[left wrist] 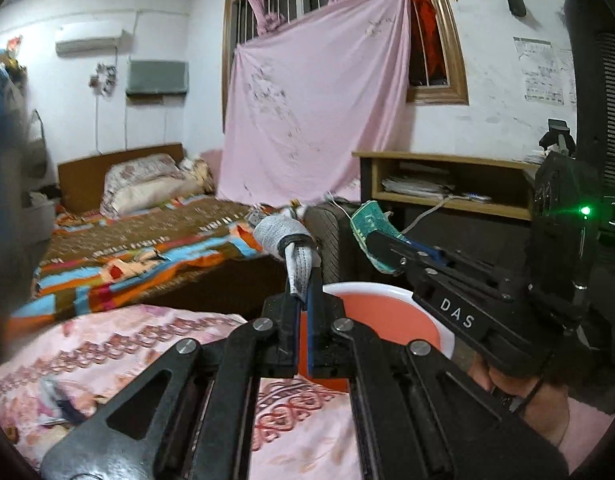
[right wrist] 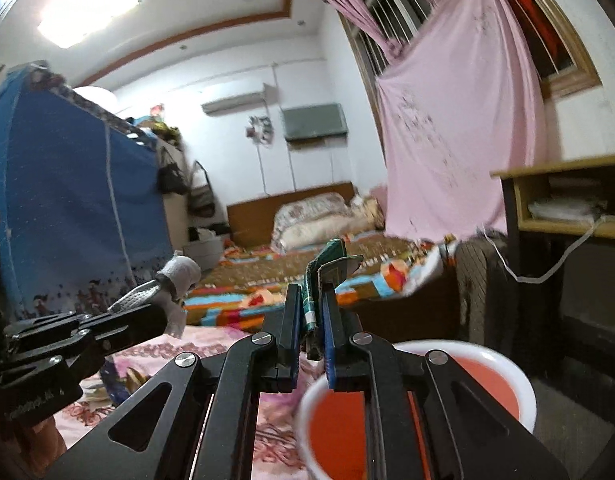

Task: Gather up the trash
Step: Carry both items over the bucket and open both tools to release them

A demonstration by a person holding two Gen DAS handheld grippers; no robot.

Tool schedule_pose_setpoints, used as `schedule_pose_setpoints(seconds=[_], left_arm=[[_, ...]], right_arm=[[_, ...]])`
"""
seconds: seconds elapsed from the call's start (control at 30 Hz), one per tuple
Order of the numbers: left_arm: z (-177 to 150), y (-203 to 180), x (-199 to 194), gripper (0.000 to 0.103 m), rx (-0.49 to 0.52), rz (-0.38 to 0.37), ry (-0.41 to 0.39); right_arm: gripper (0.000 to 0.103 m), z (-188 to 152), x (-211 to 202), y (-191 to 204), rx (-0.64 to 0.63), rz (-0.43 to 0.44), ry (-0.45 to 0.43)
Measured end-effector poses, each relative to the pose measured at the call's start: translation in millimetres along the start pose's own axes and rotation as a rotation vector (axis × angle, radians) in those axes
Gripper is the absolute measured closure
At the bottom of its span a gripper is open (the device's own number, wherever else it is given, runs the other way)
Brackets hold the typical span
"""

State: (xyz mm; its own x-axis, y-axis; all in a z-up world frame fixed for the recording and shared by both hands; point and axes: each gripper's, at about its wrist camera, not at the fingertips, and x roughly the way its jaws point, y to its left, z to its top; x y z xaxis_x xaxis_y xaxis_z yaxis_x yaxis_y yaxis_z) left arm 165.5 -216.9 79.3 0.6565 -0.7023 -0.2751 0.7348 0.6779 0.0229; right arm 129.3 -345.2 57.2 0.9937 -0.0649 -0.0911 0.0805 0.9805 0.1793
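The left gripper [left wrist: 303, 264] has its fingers pinched tight on a crumpled white paper wrapper [left wrist: 281, 230], held up above the near rim of the red basin [left wrist: 423, 308]. The right gripper [right wrist: 313, 300] clamps a green packet [right wrist: 333, 258] between narrowly parted fingers, above and just left of that basin. Both grippers hover over the edge of the pink patterned bedding [left wrist: 147, 356] beside the basin.

white wrapper [left wrist: 279, 232]: crinkled paper, matt
green packet [left wrist: 369, 220]: printed foil, creased
bucket [left wrist: 427, 300]: smooth plastic, slight gloss
gripper arms [left wrist: 243, 380]: matt black metal
quilt [left wrist: 107, 356]: soft printed cloth
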Motion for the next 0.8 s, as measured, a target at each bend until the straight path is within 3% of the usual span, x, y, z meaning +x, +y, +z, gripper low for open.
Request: schedule_pose_setpoints(seconds=[0.37, 0.6, 0.8], left_arm=[[-4, 6, 54, 0.103, -0.133, -0.075, 0.188], [-5, 7, 71, 0.103, -0.202, -0.108, 0.246], [-5, 9, 78, 0.103, -0.225, -0.111, 0.268]], right_arm=[[0.093, -9, 14, -21, 0.075, -0.061, 0.121], [0.093, -15, 23, -32, 0.116, -0.085, 0.186], [0.085, -18, 26, -35, 0.126, -0.112, 0.212]])
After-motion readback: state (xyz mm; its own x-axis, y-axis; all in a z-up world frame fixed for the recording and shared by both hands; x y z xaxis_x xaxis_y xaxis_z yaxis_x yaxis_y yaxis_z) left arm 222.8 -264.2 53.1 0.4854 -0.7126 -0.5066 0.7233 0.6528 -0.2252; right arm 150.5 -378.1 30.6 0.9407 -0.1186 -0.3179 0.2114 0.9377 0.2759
